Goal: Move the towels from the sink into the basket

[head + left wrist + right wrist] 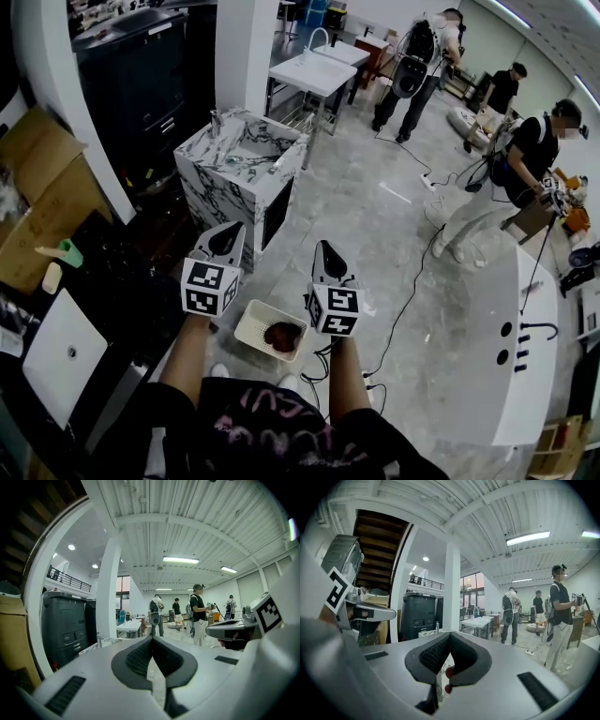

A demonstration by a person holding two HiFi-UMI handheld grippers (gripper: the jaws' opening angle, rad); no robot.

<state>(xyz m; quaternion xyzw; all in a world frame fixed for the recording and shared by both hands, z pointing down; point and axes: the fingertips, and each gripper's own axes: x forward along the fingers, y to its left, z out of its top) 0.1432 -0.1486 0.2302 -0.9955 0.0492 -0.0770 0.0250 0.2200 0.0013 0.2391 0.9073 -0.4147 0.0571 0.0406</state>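
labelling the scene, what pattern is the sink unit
The sink unit is white marble with dark veins, clearest in the head view.

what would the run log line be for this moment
left gripper: shut, empty | right gripper: shut, empty | basket: on floor, dark red towel inside | sink: ahead, contents unclear

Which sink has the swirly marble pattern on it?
The boxy sink nearest you, right beside the white pillar. Its sides and top are covered in dark and white swirls, while the sink table farther back is plain white.
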